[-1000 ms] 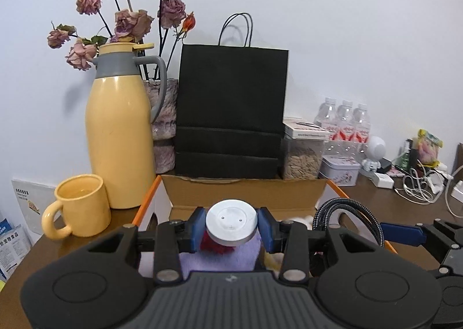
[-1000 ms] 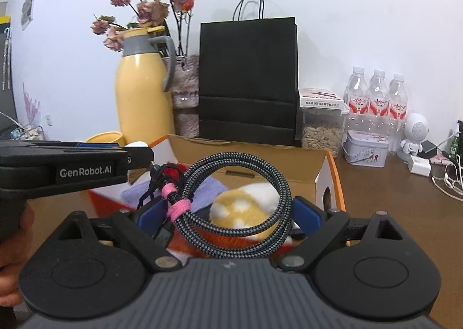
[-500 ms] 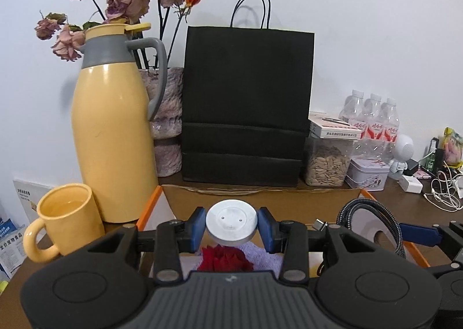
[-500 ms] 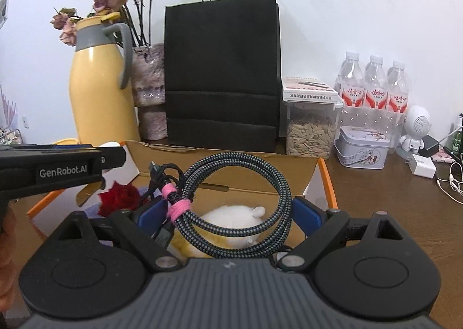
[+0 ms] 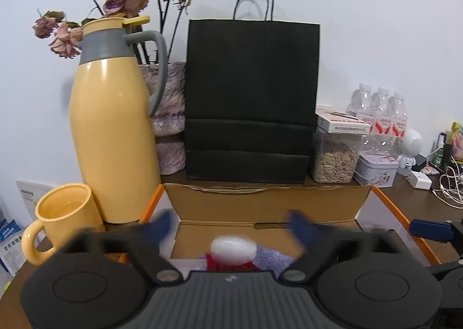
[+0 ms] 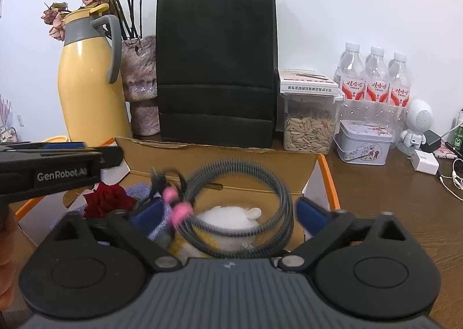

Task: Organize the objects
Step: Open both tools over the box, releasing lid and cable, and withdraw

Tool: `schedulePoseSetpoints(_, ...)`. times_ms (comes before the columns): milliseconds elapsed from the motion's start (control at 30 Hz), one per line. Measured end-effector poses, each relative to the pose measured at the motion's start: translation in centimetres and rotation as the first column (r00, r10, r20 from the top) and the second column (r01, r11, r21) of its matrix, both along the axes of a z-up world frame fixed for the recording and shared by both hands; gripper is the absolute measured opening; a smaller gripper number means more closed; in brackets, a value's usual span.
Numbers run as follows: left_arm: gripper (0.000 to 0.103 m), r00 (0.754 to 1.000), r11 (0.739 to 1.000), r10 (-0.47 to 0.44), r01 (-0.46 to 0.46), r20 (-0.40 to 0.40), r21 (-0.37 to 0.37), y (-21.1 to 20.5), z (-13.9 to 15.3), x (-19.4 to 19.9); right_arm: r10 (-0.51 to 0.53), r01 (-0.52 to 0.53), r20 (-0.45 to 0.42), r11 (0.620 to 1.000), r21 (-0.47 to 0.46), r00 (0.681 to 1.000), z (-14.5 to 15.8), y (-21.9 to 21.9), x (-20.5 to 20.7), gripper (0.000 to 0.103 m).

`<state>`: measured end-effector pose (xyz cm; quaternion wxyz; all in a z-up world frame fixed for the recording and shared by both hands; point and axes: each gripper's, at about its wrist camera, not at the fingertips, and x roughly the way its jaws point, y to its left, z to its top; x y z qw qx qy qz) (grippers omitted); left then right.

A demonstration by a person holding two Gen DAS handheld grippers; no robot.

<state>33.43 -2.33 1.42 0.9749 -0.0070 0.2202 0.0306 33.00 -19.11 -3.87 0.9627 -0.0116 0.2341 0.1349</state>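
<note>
An open cardboard box (image 5: 260, 204) with orange edges lies right below both grippers. My left gripper (image 5: 231, 224) is opening, its blue pads blurred and far apart. A white round disc (image 5: 233, 248) is loose between them, blurred, just over a red rose (image 5: 231, 266) and a purple cloth (image 5: 272, 259). My right gripper (image 6: 228, 210) is opening too. The coiled braided cable (image 6: 240, 207) with its pink tie (image 6: 181, 208) is blurred and free of the pads, above a white plush toy (image 6: 228, 216) in the box (image 6: 220, 166).
Behind the box stand a yellow thermos (image 5: 113, 140), a yellow mug (image 5: 63, 219), a vase of dried roses (image 5: 170, 114) and a black paper bag (image 5: 251, 103). To the right are a seed jar (image 5: 335, 161), a tin (image 5: 376, 169), water bottles (image 6: 376, 77) and chargers.
Both grippers moved in over the box, then opened. The white disc has left the left pads and the cable has left the right pads; both are dropping toward the box.
</note>
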Motion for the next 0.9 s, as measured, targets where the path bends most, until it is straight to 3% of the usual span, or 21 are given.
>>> schedulePoseSetpoints(500,0.103,1.000,1.000,0.020,-0.020,0.010,-0.018,0.2,0.5,-0.8,-0.018,0.018,0.002,1.000,0.015,1.000,0.3,-0.4,-0.3,0.103)
schedulePoseSetpoints(900,0.103,0.997,0.999,-0.021,0.024,0.072,-0.032,1.2,1.7,-5.1,-0.008,0.009,0.067,1.000,-0.007,0.998,1.0,-0.6,-4.0,0.103)
